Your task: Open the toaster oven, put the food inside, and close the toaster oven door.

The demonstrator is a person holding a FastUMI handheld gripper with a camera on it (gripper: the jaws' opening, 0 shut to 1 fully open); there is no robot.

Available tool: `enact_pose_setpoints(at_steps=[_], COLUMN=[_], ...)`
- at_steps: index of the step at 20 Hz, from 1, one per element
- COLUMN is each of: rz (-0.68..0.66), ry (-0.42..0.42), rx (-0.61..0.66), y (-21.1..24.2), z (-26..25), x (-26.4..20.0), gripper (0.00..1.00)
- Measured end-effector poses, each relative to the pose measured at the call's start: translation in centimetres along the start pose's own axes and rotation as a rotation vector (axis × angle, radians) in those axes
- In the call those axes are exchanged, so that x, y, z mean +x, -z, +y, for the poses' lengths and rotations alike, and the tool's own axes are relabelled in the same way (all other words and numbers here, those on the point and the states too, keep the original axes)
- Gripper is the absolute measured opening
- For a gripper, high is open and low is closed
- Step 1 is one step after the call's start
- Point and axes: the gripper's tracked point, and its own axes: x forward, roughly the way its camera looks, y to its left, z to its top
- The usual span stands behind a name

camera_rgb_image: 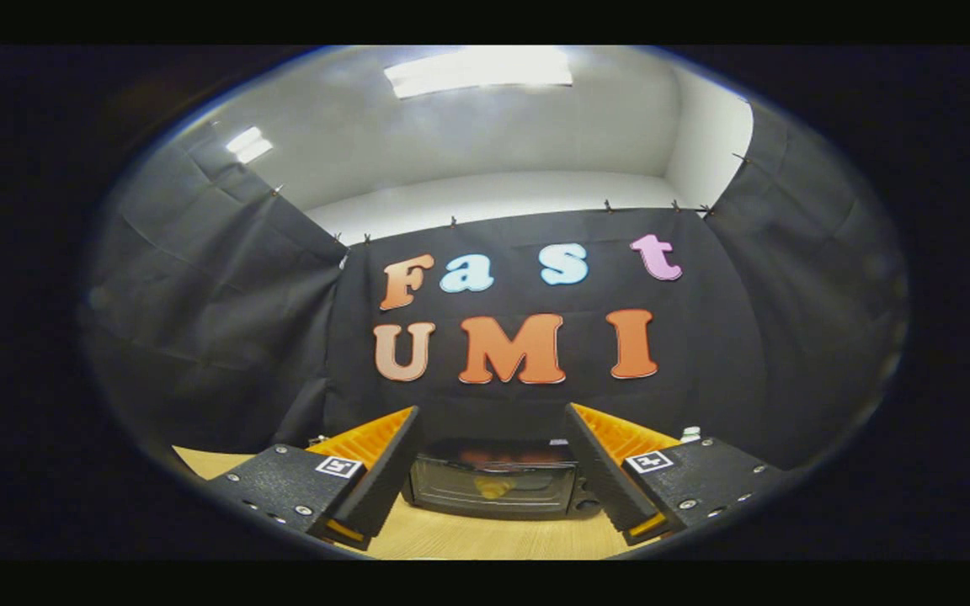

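Toaster oven [498, 480] sits low centre of frame on wooden table [468, 539], door shut, yellowish item dimly visible behind glass. Gripper [492, 484] held back, fingers spread wide, gripping nothing, framing oven squarely. Scene fits food already loaded, or reflection on glass; cannot tell.

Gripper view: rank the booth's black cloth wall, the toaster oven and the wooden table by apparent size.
1. Black cloth wall
2. Toaster oven and wooden table: similar, unsure. The open gripper partly hides both.

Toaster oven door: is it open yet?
No, the toaster oven door stands upright and shut, beyond the open hand-held gripper fingers.
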Motion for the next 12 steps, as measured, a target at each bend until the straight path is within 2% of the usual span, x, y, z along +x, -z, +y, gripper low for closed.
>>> enact_pose_setpoints(at_steps=[12], rz=[0.011], ry=[-0.004], rx=[0.03], y=[0.93], z=[-0.15], x=[0.12], gripper=[0.98])
